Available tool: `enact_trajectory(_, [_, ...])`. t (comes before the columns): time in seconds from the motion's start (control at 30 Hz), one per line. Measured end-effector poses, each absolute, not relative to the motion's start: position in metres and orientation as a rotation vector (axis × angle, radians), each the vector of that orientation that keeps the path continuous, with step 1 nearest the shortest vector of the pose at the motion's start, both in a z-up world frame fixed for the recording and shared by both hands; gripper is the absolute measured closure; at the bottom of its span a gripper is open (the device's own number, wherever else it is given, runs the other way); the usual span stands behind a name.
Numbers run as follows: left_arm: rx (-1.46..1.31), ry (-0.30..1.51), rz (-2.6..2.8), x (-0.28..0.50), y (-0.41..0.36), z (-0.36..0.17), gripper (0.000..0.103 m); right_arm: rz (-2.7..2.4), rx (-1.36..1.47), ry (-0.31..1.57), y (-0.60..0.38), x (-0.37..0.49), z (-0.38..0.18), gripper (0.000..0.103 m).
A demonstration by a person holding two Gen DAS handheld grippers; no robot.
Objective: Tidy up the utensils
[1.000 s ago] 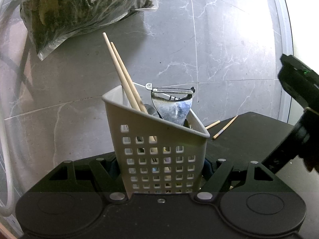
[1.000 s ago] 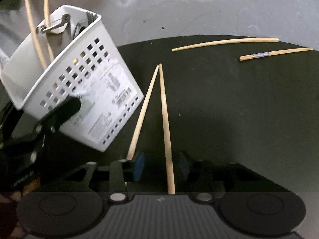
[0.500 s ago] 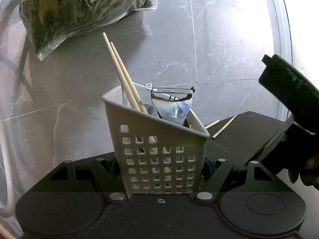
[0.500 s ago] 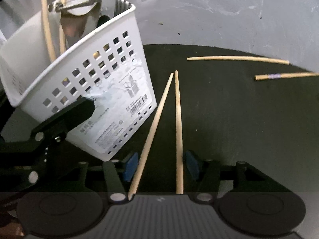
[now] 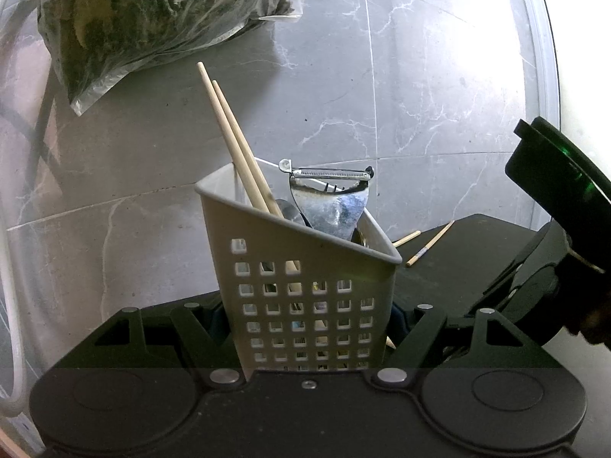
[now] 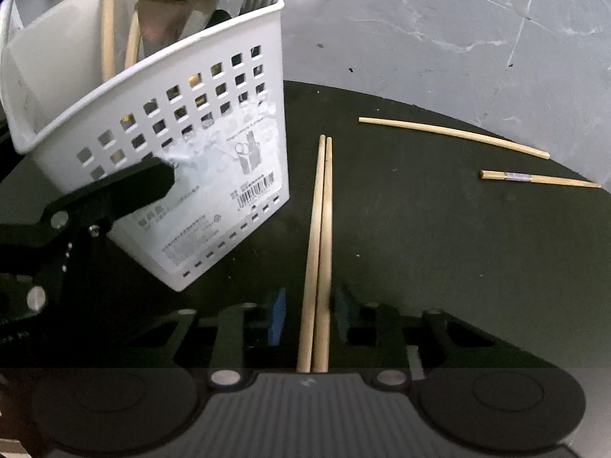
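Observation:
My left gripper [image 5: 305,316] is shut on a white perforated utensil basket [image 5: 305,286], which it holds tilted over the black mat [image 6: 420,248]. Inside the basket stand two chopsticks [image 5: 236,152], a metal peeler [image 5: 328,198] and other cutlery. In the right wrist view the basket [image 6: 172,133] is at upper left with a left finger [image 6: 126,191] on its wall. My right gripper [image 6: 311,313] is closing around a pair of chopsticks [image 6: 320,229] lying side by side on the mat; a narrow gap still shows at the left pad.
Two more chopsticks lie on the mat's far right, a bare one [image 6: 454,133] and one with a paper band [image 6: 534,178]. A plastic bag of greens [image 5: 152,19] lies on the grey marble floor beyond. A white hose [image 5: 11,305] runs along the left.
The right gripper's jaws have narrowed and the two spread chopsticks now lie pressed together between them. The right gripper shifted and rolled, so the basket looks closer. The left gripper and basket stayed put.

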State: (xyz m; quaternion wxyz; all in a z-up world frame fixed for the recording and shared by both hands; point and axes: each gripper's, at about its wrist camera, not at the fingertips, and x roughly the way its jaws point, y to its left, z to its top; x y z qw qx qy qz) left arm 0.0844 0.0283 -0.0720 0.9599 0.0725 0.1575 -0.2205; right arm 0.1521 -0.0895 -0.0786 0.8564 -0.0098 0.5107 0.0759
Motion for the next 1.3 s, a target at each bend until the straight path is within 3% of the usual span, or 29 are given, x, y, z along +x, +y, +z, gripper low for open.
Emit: enact_trajectory(1.3, [0.146,0.319,-0.447,0.085,0.027,-0.072,0.026,0.135,0.215,1.039,-0.137,0.142,-0.078,0.090])
